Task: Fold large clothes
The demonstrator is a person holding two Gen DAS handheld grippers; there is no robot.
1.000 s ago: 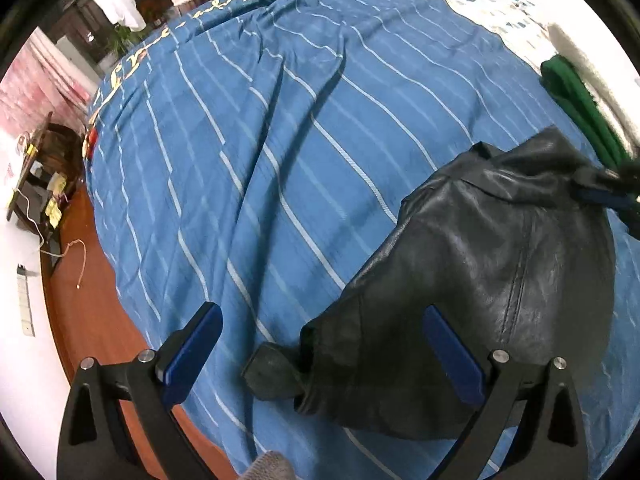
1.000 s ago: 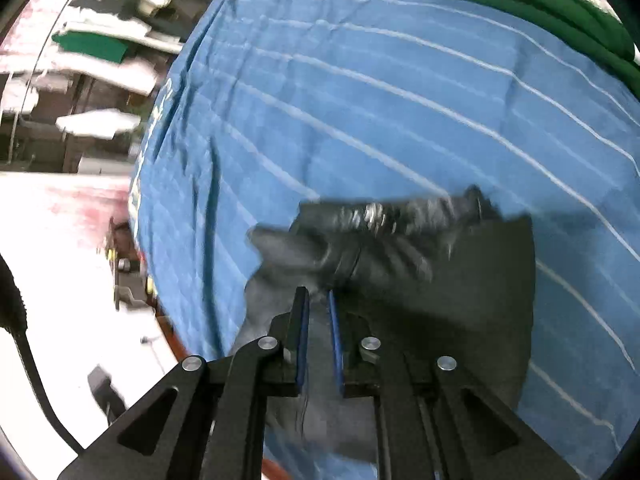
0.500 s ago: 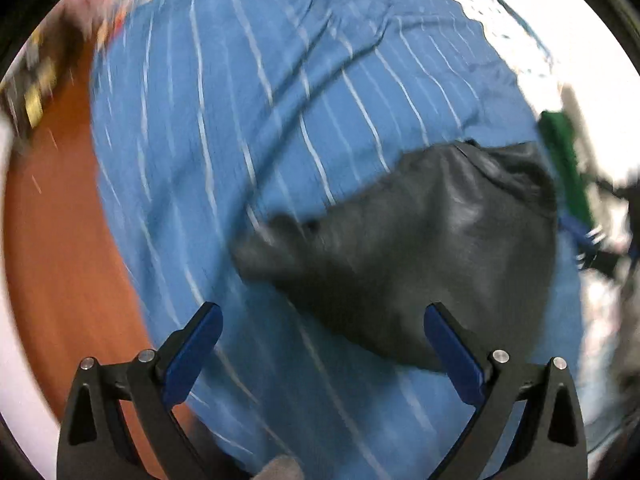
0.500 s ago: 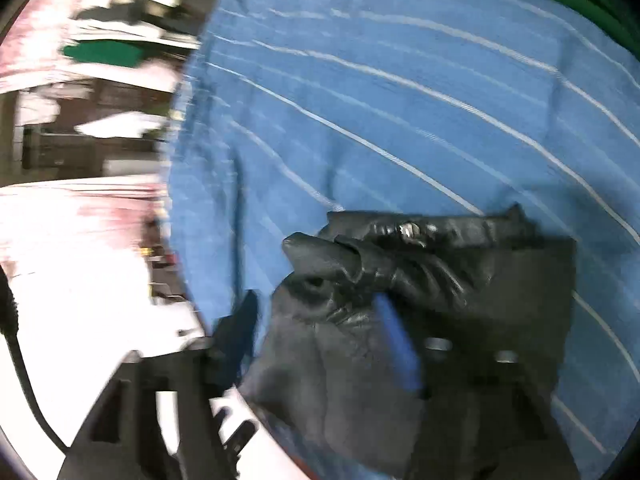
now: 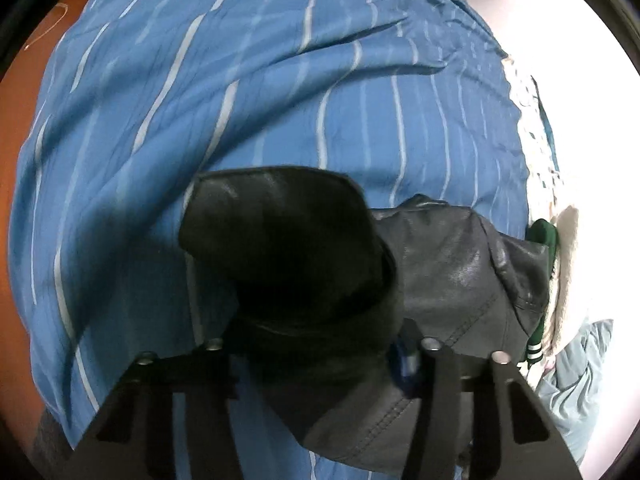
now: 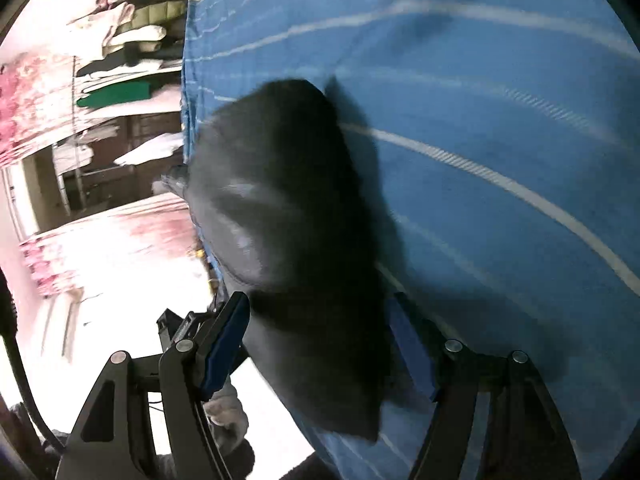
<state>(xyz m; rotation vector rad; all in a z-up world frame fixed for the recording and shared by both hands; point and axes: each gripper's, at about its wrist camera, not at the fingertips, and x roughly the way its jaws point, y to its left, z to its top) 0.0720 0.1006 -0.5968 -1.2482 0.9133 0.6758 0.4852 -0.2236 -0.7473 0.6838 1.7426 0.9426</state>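
Note:
A black leather jacket [image 5: 452, 280] lies on the blue striped bedspread [image 5: 240, 100]. In the left wrist view a bulky fold of the jacket [image 5: 288, 240] fills the space between the fingers of my left gripper [image 5: 316, 356], which is closed on it; one blue pad [image 5: 404, 360] shows at the right. In the right wrist view the jacket [image 6: 288, 208] sits between the fingers of my right gripper [image 6: 320, 344], whose jaws stand wide apart; its blue pads [image 6: 224, 340] flank the leather without pinching it.
A green garment [image 5: 544, 236] and a pale fleecy item [image 5: 564, 280] lie at the bed's right edge. Shelves with folded clothes [image 6: 120, 80] stand beyond the bed. Orange floor [image 5: 16, 200] borders the bed on the left.
My left gripper was open above the bed; it has come down and closed on a jacket fold. My right gripper was shut on the jacket; it has opened.

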